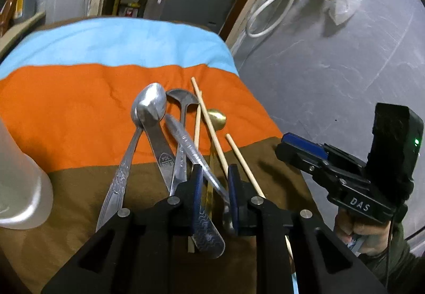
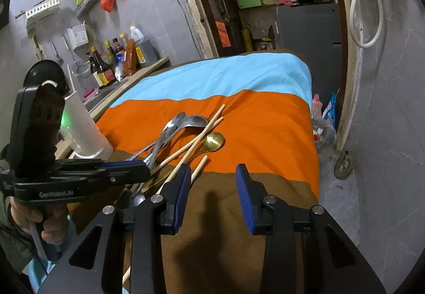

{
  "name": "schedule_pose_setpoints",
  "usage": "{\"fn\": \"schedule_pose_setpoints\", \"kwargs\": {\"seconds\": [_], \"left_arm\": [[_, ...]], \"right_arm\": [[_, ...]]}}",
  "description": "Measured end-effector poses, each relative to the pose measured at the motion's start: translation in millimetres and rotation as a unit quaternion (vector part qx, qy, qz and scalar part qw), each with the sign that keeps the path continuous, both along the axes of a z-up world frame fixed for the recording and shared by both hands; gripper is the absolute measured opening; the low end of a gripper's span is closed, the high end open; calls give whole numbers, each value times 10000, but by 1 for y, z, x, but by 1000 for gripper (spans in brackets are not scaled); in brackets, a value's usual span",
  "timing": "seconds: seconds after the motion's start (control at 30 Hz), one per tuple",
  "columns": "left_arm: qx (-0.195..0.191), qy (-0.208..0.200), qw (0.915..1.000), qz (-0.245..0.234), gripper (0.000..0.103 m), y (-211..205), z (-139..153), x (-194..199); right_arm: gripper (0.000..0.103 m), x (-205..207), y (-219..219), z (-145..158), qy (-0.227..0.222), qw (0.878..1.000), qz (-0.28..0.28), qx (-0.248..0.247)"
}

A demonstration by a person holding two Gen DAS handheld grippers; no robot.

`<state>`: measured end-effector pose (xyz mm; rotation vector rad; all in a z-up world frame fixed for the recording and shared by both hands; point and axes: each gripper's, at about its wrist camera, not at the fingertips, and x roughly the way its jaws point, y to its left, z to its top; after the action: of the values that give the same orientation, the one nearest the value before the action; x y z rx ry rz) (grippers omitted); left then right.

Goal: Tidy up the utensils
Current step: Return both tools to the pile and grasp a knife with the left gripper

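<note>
Several steel spoons (image 1: pixel 151 105) lie in a pile with wooden chopsticks (image 1: pixel 209 124) and a gold spoon (image 1: pixel 217 116) on a cloth (image 1: pixel 66 108) striped blue, orange and brown. My left gripper (image 1: pixel 215 182) is down at the handle end of the pile. Its jaws stand narrow, with a patterned steel handle (image 1: pixel 186 142) and the gold spoon's handle between them; whether the pads press on them is unclear. In the right wrist view the left gripper (image 2: pixel 140 166) reaches in from the left over the pile (image 2: pixel 180 126). My right gripper (image 2: pixel 213 182) hovers over the brown stripe, open and empty, with a chopstick (image 2: pixel 198 169) beside its left finger.
A white cup (image 1: pixel 21 187) stands at the cloth's left side. The cloth's right edge (image 2: pixel 314 161) drops to a grey floor. A counter with sauce bottles (image 2: pixel 106 68) runs along the left wall. A hand (image 1: pixel 356 230) holds the right gripper's grip.
</note>
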<state>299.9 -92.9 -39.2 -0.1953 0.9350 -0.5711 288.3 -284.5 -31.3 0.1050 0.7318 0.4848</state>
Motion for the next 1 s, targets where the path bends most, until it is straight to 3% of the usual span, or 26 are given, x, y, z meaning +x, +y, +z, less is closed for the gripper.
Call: {"fn": "schedule_pose_setpoints", "kwargs": {"seconds": [0.4,0.63,0.7,1.0], "left_arm": [[-86,556,9984,85,15,-6,-9,28],[-175,523,9984,151,8,1,-8,30],[-142,498,9986,141,2,1,-9,29],[26,606,9981,-75,1,3,-11,22]], "right_arm": [[31,6,7,-10,352,9992,155,-90],[28,6,13,-16,600,9976,344,-74],[28,7,16,-16,662,9970,393,-64],[28,18,38,-18,1048,9921,550,-412]]}}
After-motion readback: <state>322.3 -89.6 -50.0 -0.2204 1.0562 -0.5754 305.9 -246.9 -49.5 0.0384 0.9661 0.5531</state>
